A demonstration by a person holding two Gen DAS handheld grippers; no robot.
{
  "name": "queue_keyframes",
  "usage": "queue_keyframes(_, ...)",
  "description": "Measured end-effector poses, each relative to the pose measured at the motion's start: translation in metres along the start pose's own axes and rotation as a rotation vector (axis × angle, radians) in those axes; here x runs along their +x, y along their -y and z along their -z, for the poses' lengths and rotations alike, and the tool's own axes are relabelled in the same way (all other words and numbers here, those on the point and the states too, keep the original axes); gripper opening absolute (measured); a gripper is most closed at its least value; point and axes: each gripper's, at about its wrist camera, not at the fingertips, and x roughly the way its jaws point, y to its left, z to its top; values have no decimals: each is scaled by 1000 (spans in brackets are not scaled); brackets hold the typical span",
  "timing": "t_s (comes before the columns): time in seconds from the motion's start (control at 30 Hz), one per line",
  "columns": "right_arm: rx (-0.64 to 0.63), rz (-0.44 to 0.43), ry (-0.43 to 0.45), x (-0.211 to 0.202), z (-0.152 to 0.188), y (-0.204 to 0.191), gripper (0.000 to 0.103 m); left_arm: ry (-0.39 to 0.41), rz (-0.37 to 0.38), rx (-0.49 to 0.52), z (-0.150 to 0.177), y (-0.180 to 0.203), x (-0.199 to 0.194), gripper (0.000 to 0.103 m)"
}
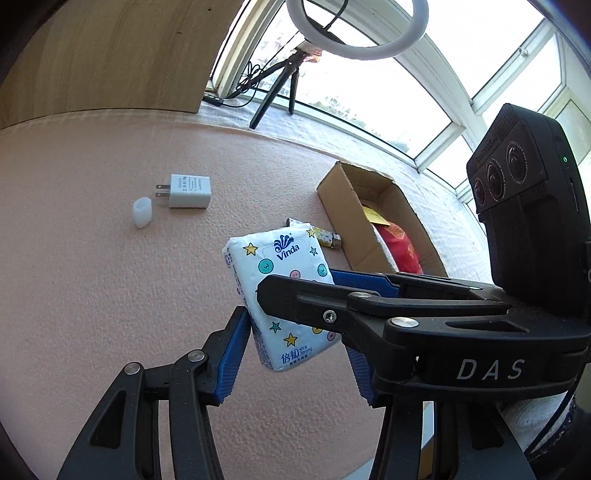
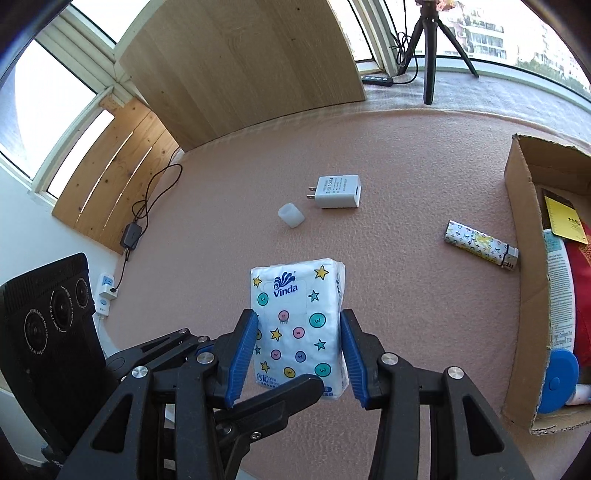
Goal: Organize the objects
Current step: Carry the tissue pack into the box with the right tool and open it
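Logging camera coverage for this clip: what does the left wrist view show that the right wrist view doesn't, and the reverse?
Only the left wrist view shows the ring light above the tripod. Only the right wrist view shows the wall outlet with a plugged-in adapter, the slatted wooden panel, and a blue round object inside the cardboard box. Both show the Vinda tissue pack, white charger, small white cap, patterned lighter and the box.

White tissue pack (image 2: 299,325) with yellow stars and coloured dots (blue logo), white charger (image 2: 338,192), pink table (image 2: 221,221), brown box (image 2: 524,258).
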Motion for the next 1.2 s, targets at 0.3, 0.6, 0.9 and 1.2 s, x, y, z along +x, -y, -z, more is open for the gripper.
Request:
queue_keyframes(0.3,114,86,99,-59,2,69,42,-52,107,125,-20,75,45,54)
queue_keyframes(0.6,217,137,163,-96,15,126,42,-106,167,210,-26,138,90,54)
queue_keyframes(0.9,265,205,205,-113,19,154,43,-120,150,265,-34,166,114,56)
queue_keyframes(1.2,259,214,220,-112,8,152,51,-95,95,228,-35,142,99,58)
